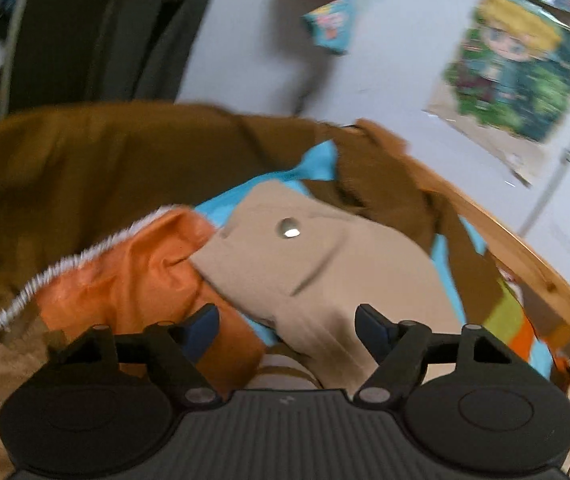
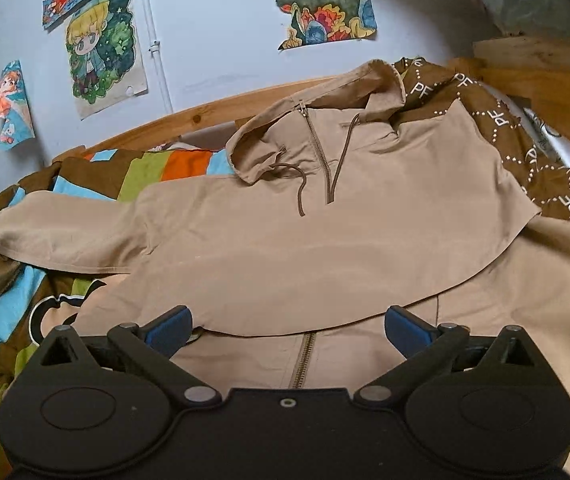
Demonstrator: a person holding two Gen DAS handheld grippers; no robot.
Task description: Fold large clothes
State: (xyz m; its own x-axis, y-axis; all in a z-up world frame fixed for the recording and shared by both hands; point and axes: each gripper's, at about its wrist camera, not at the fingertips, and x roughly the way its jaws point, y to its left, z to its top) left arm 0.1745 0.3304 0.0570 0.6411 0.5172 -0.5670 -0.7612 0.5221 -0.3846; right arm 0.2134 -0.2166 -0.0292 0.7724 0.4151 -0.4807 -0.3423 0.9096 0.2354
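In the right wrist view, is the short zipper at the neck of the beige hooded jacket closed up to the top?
No, the short zipper of the beige hooded jacket lies open in a V below the hood.

White "PF" letters repeat across the brown patterned cloth [image 2: 525, 136] beside the jacket.

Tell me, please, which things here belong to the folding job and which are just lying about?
Job: beige hooded jacket; left tongs, open; right tongs, open.

Lying about: striped bedspread; brown patterned cloth; wall drawings; orange fabric.
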